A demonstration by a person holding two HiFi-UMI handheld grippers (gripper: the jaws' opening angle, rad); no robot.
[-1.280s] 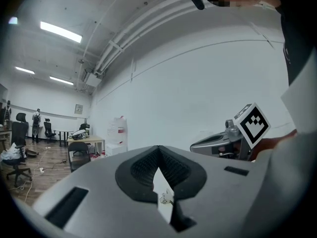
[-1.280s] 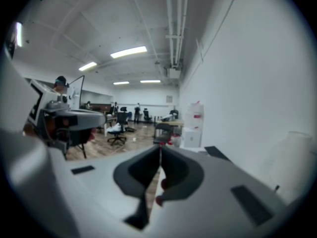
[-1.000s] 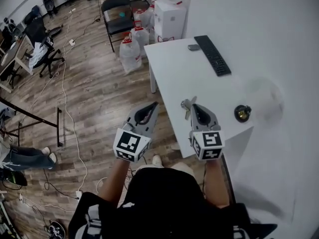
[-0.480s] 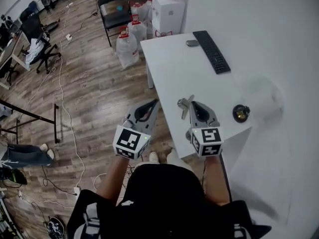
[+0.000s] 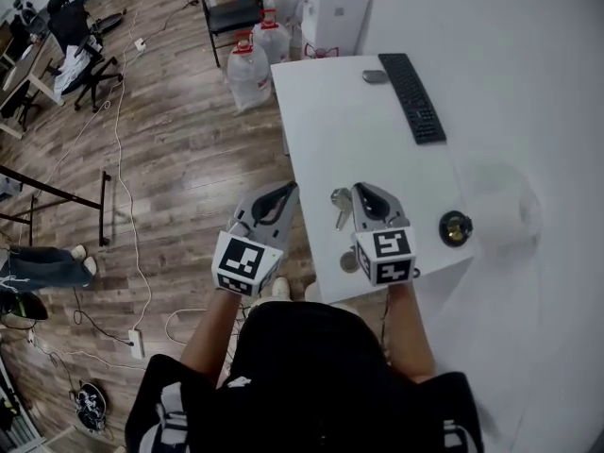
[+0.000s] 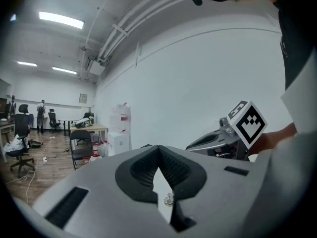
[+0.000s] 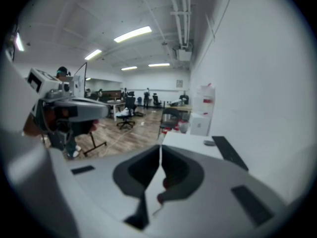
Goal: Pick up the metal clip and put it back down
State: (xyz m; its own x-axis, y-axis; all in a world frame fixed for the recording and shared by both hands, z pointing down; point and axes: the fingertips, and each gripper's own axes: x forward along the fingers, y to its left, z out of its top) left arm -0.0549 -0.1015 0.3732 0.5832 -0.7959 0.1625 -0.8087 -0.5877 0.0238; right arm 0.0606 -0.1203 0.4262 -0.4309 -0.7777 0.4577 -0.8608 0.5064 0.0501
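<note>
The metal clip (image 5: 339, 205) lies on the white table (image 5: 330, 121) near its front left corner. My right gripper (image 5: 360, 189) is over the table just right of the clip, jaws shut with nothing between them; I cannot tell whether it touches the clip. In the right gripper view the shut jaws (image 7: 160, 147) point along the table and the clip is hidden. My left gripper (image 5: 288, 189) is off the table's left edge over the floor, also shut and empty (image 6: 158, 148).
A black keyboard (image 5: 415, 97) and a mouse (image 5: 375, 76) lie at the table's far end. A round black object (image 5: 456, 226) sits right of my right gripper. A small round metal piece (image 5: 349, 260) is by the front edge. Water jugs (image 5: 253, 69), a chair (image 5: 226, 8) and cables are on the wooden floor.
The head view has shifted a little. Both grippers stay shut in nearly the same places by the table, and the clip stays just left of the right gripper's tips.
</note>
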